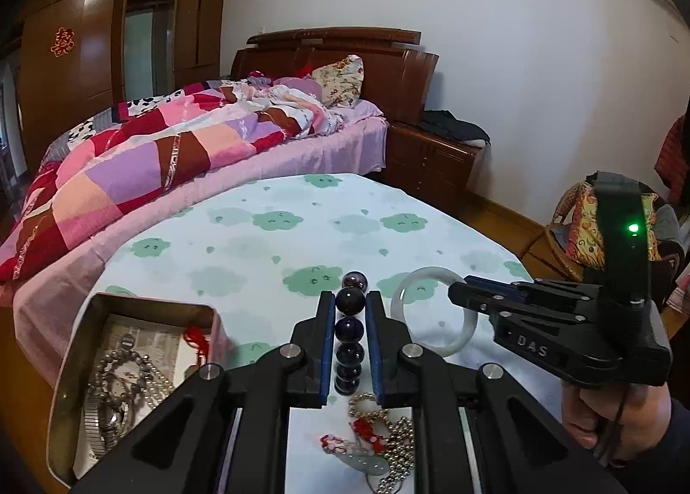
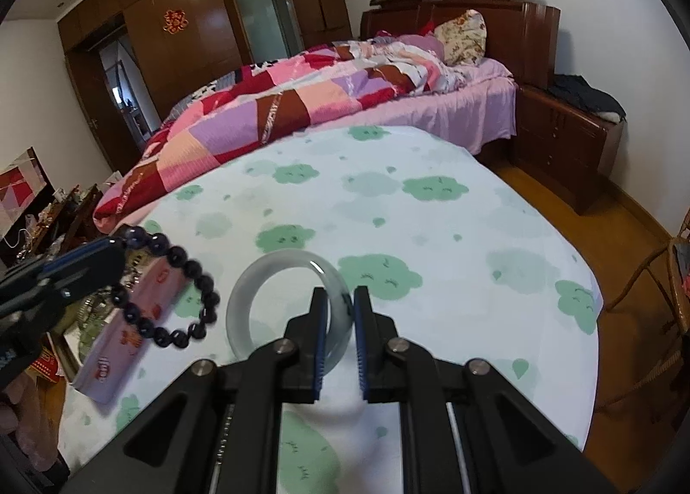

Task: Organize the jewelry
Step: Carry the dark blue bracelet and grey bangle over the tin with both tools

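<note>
Dark purple beaded bracelet [image 1: 348,334], pale green bangle [image 2: 284,308], white tablecloth [image 2: 431,235] with perhaps green clouds.

Two handheld black grippers with blue finger pads, both poised above the cloud-print tablecloth [image 1: 276,243]. Left gripper [image 1: 350,338] pointing forward over the cloth, fingers nearly parallel and pressed against a dark bead bracelet [image 1: 349,336] lifted clear of the cloth. Right gripper [image 2: 338,330] level and low over the cloth, to the right of the left one, fingers clamped on the near rim of a pale jade bangle [image 2: 284,304]. Right hand [image 1: 621,416] wrapped around the right gripper's handle, just off the cloth's right edge.
</note>
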Motion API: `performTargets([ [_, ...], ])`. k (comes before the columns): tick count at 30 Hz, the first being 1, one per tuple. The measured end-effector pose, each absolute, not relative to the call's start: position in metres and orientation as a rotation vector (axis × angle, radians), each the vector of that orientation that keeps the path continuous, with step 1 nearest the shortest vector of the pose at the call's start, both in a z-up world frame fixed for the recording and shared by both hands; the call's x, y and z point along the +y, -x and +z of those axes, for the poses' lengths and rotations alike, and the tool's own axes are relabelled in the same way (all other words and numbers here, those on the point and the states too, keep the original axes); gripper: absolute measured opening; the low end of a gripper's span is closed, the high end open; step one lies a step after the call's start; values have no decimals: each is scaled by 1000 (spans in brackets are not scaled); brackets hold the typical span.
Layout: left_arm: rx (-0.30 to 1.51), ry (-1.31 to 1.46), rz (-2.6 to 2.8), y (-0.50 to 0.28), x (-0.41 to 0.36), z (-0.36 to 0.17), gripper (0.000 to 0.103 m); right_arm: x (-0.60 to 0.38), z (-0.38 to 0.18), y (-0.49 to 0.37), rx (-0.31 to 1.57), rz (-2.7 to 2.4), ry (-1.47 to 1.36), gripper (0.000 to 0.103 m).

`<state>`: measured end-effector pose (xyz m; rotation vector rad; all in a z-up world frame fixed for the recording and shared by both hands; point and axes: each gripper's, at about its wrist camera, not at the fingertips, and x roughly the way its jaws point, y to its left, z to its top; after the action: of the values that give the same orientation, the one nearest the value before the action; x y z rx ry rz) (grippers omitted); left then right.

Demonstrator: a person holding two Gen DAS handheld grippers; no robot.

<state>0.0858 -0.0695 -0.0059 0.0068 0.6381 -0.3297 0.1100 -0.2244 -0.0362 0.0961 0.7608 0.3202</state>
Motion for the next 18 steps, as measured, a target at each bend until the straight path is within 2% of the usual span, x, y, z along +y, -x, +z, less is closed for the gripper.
performTargets([
  [18,567,70,-230,-80,-12,18,13,-180,-12,-105,718,428,-67,14],
])
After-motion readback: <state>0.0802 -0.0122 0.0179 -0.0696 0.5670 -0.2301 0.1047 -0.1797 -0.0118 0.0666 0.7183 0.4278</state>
